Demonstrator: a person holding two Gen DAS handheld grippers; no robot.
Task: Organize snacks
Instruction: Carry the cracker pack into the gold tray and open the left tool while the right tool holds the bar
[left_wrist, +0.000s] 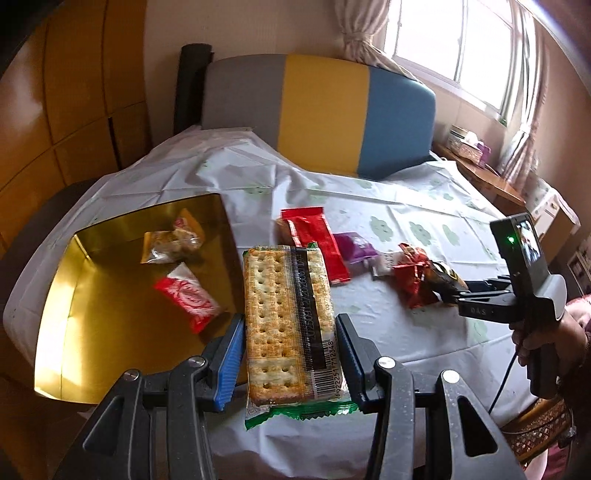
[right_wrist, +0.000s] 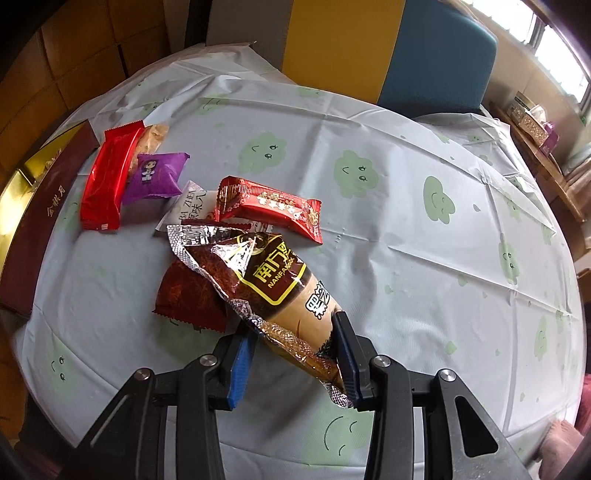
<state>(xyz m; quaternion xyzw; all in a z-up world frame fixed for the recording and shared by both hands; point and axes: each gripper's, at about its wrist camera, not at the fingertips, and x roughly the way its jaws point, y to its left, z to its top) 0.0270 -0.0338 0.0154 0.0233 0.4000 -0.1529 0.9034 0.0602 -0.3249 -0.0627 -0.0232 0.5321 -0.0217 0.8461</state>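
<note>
My left gripper (left_wrist: 290, 338) is shut on a clear cracker pack (left_wrist: 286, 317) and holds it above the table, just right of the gold box (left_wrist: 110, 314). The box holds a red-white candy packet (left_wrist: 190, 297) and a clear snack bag (left_wrist: 171, 242). My right gripper (right_wrist: 291, 343) is shut on a brown Nanfang snack packet (right_wrist: 273, 288), over a dark red packet (right_wrist: 192, 299); it also shows in the left wrist view (left_wrist: 448, 291). On the cloth lie a long red packet (right_wrist: 105, 181), a purple packet (right_wrist: 157, 177) and a red patterned packet (right_wrist: 269, 206).
The round table (right_wrist: 406, 221) has a white cloth with green faces. The box's dark red lid wall (right_wrist: 44, 218) runs along the table's left side. A grey, yellow and blue chair (left_wrist: 325, 114) stands behind the table. A wooden sideboard (left_wrist: 480, 170) is at the right.
</note>
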